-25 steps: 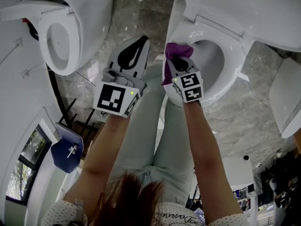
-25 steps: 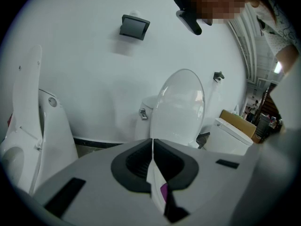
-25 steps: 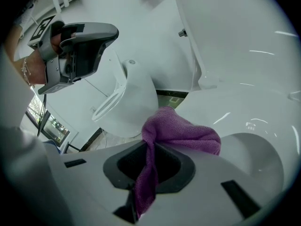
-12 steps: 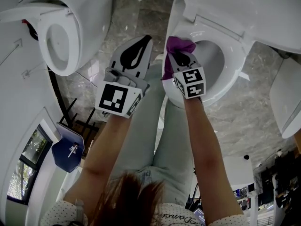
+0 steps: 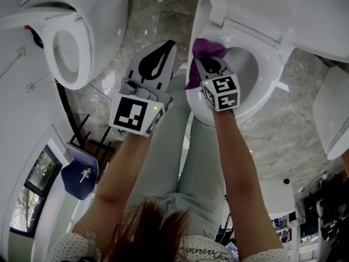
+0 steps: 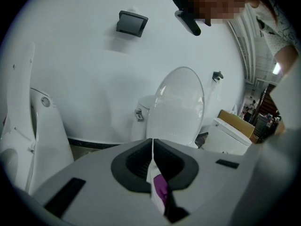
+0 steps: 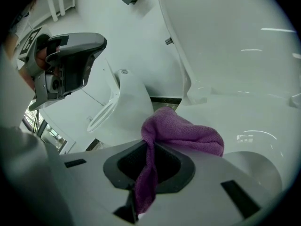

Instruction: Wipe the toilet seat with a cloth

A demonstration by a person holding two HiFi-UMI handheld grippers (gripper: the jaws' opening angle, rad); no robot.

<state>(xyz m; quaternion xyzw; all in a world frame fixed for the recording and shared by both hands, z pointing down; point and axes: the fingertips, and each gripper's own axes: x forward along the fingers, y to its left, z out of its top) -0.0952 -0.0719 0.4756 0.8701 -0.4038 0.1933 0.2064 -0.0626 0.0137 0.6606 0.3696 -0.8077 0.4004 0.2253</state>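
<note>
Purple looped cloth [image 7: 181, 133], soft and bunched, is pinched between the shut jaws of the right hand-held gripper [image 5: 209, 63]. It bulges past their tips against the glossy white oval toilet seat [image 5: 270, 83], at upper centre of the head view. Left of it, the grey left hand-held gripper [image 5: 157, 59] has its black-lined jaws pressed together on nothing, above the marbled floor [image 5: 163, 21].

Bright, even light; faint shadows. Gripper views warp into black corners. The toilet seat [image 7: 254, 138] glares at four o'clock.
</note>
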